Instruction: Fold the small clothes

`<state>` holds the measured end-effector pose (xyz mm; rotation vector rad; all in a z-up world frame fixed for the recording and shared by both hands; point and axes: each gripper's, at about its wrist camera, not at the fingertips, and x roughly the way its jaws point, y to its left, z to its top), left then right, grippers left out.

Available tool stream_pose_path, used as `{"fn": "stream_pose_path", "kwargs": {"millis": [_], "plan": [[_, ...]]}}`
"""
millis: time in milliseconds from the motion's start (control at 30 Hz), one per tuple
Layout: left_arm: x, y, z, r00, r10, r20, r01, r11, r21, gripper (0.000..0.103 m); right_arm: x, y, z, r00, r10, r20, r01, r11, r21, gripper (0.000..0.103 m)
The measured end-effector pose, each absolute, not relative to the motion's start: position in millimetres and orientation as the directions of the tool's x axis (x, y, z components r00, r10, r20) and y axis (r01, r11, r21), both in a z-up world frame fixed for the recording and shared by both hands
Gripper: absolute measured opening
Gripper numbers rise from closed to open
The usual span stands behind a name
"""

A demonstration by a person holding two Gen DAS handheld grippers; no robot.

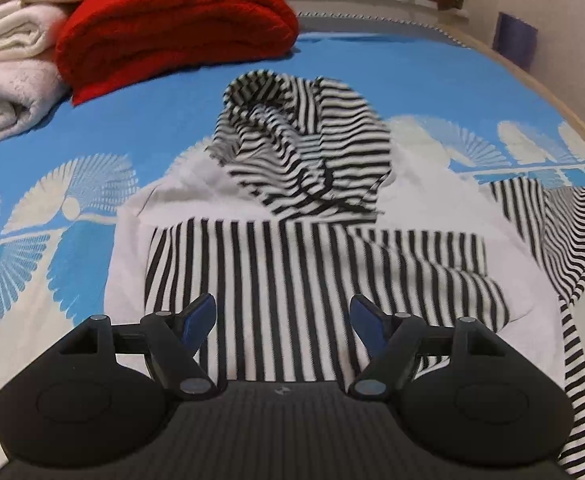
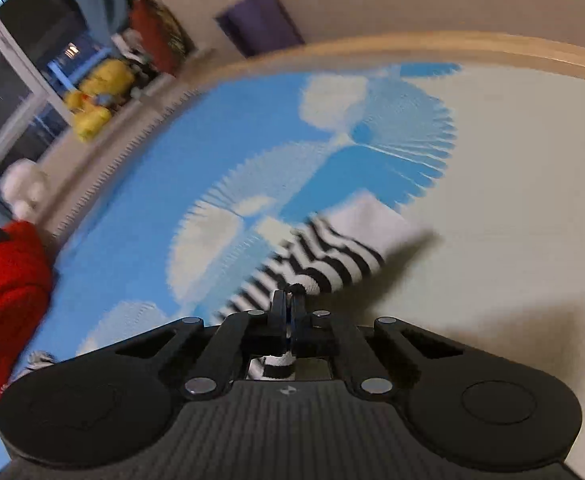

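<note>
Fold barely begun: sleeve pinched, body unfolded.
Your right gripper is clamped on the black-and-white striped cotton garment's sleeve; your left gripper hangs spread above its torso. Beyond, the hood lies bunched on the blue-and-white patterned bedsheet.

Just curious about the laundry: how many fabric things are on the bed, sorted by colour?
Black-and-white striped: 1, the striped garment, its sleeve pinched in the right claw
Red: 1, the red blanket
Cream or white: 2, the folded cream towels
Total: 4
</note>
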<state>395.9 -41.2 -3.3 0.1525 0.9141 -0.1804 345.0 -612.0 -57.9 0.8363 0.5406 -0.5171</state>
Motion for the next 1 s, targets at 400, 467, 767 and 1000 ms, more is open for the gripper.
{"fn": "stream_pose_path", "kwargs": {"millis": [400, 467, 767, 1000], "plan": [[400.1, -11.2, -6.8, 0.553, -0.062, -0.831, 0.136, 0.991, 0.017, 0.079, 359.9, -583.8, -42.4, 0.677, -0.339, -0.654, 0.696, 0.585, 0.417, 0.001], [399.5, -3.6, -3.0, 0.556, -0.058, -0.829, 0.121, 0.993, 0.012, 0.079, 372.3, -548.8, -15.4, 0.735, -0.346, -0.583, 0.621, 0.689, 0.374, 0.001], [408.2, 59.1, 25.5, 0.571, -0.045, -0.82, -0.059, 0.994, -0.095, 0.079, 399.2, -317.8, 59.3, 0.82, 0.473, -0.322, -0.321, 0.846, 0.425, 0.001], [415.3, 92.0, 30.5, 0.543, -0.033, -0.839, -0.164, 0.976, -0.144, 0.079, 404.7, -270.5, 46.0, 0.655, 0.43, -0.621, -0.073, 0.855, 0.514, 0.022]]}}
